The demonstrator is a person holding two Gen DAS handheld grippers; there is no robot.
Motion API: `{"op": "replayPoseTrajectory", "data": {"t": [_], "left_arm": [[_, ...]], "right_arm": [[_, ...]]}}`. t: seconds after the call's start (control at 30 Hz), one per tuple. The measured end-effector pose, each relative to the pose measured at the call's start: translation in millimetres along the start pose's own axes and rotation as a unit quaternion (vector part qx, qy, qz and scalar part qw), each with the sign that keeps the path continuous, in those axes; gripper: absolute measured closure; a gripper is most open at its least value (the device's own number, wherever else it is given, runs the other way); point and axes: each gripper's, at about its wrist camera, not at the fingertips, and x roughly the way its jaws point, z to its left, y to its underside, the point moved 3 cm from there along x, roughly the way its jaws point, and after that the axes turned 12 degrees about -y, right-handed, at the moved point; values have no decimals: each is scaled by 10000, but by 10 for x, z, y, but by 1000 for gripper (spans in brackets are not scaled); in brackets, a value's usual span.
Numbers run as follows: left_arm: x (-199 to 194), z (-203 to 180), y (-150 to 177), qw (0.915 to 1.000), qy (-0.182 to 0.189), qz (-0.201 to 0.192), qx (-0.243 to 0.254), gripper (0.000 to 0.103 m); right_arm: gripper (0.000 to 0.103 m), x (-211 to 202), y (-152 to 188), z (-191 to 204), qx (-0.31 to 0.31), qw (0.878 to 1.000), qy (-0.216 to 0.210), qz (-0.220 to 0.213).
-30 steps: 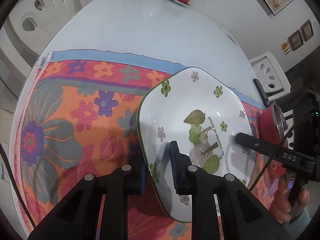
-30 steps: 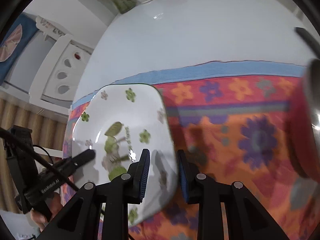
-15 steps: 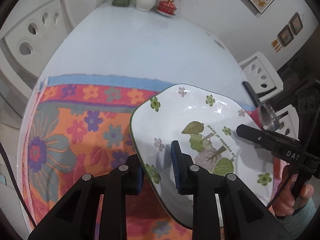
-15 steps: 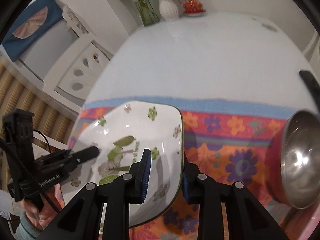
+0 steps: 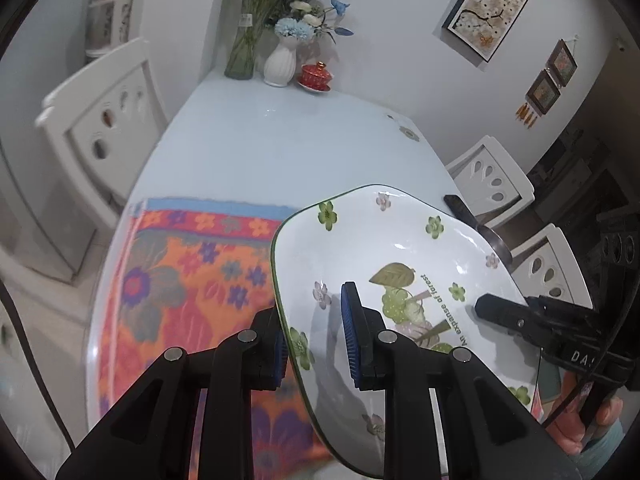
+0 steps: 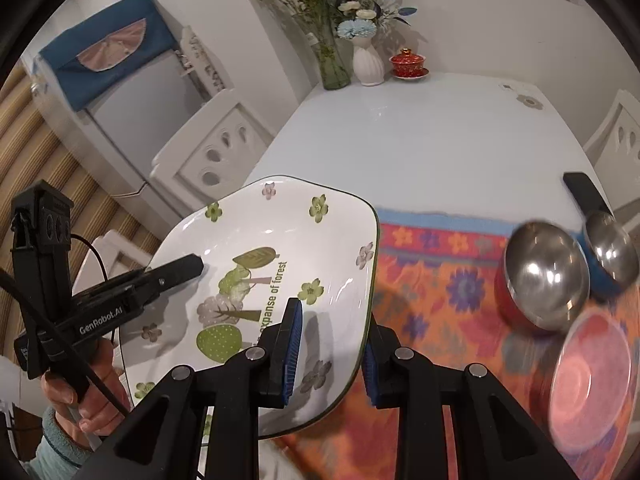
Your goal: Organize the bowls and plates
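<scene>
Raised plate, "expanse of forest"

Home dining room — table, chairs, flowers.

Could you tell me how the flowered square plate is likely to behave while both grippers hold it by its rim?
The plate looks like glazed ceramic, so probably rigid, fairly heavy and breakable if dropped. Its glossy glaze may slip between the pads, although the left gripper and right gripper each straddle an opposite edge. It is off the floral mat and tilted, so it could pivot if one grip loosens.
</scene>
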Motion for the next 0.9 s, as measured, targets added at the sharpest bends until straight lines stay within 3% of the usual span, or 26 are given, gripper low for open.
{"op": "replayPoseTrajectory", "data": {"t": [0.2, 0.43, 0.67, 0.9], "left_arm": [[-448, 138, 508, 9997, -199, 1, -129, 84], [-687, 240, 1188, 9984, -310, 237, -397, 84], [-664, 207, 1809, 9959, -517, 634, -388, 84], [-507, 186, 2174, 9932, -540, 930, -451, 84]], "right_arm": [[76, -171, 623, 333, 10, 9995, -207, 219], [76, -202, 1398, 527, 15, 9970, -314, 704], [76, -171, 2006, 462, 97, 9937, -246, 1087], [76, -66, 2279, 295, 214, 9914, -99, 1290]]}}
